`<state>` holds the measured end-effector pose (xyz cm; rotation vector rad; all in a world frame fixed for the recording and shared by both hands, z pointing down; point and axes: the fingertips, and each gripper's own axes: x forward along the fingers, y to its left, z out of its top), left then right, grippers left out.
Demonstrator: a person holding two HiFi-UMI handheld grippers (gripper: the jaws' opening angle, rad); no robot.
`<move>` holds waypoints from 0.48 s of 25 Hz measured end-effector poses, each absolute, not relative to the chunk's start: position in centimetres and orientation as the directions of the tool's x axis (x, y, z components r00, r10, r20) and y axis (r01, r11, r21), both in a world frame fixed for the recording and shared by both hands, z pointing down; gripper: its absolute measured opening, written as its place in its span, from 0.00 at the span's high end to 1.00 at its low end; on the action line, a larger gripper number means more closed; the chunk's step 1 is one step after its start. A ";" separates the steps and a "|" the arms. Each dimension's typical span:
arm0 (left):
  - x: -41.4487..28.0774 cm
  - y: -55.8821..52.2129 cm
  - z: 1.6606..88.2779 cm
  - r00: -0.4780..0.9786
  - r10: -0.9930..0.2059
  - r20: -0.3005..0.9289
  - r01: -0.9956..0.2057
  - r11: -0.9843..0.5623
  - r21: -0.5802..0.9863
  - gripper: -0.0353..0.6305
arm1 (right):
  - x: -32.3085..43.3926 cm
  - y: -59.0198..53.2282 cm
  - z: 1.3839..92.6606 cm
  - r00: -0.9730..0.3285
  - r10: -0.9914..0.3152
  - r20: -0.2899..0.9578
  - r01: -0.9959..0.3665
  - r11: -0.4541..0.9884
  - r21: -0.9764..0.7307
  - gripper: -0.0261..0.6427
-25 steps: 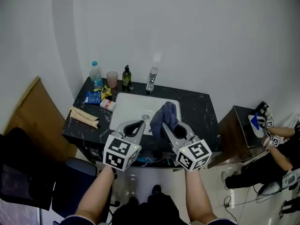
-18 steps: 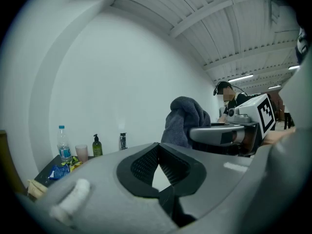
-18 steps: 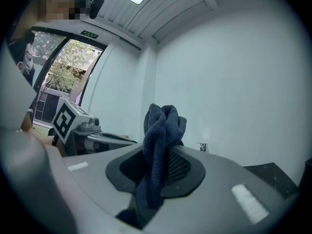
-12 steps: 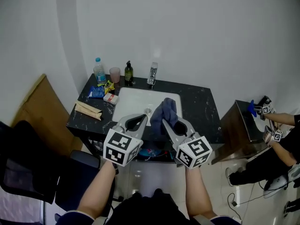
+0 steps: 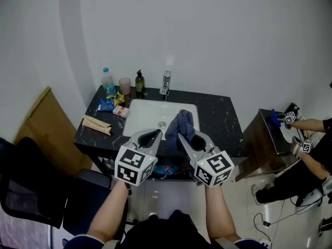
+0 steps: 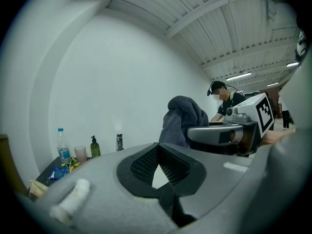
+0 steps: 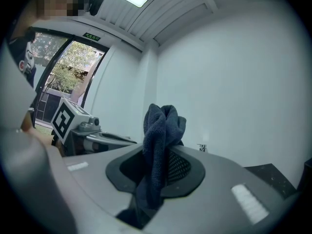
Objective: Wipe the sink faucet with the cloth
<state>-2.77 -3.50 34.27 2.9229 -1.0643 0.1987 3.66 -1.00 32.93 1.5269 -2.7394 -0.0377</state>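
The chrome faucet (image 5: 165,82) stands at the back of the white basin (image 5: 150,113), set in a black marble counter (image 5: 220,123). My right gripper (image 5: 181,134) is shut on a dark blue cloth (image 5: 183,123), which bunches up above its jaws over the counter's front edge. In the right gripper view the cloth (image 7: 162,128) hangs between the pads, with the faucet (image 7: 202,147) small and far behind. My left gripper (image 5: 158,133) sits beside it, shut and empty. The left gripper view shows its jaws closed, the cloth (image 6: 183,120) to the right and the faucet (image 6: 119,142) far off.
On the counter's left stand a water bottle (image 5: 108,81), a pink cup (image 5: 124,85) and a dark soap bottle (image 5: 139,82), with snack packets (image 5: 107,104) and a paper-wrapped bundle (image 5: 96,124). A black chair (image 5: 31,185) is at lower left. Another person (image 5: 311,139) works at a brown side table (image 5: 264,136) on the right.
Both grippers have drifted a little, side by side, with the cloth still gripped. The counter sits slightly higher and smaller in the head view. The person at right has shifted their hands.
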 end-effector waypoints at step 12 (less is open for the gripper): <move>-2.9 -2.9 34.4 0.757 -0.641 0.129 -0.644 -0.765 -0.022 0.94 | 3.6 -0.4 33.2 -0.526 -0.850 -0.013 -0.850 0.526 0.009 0.85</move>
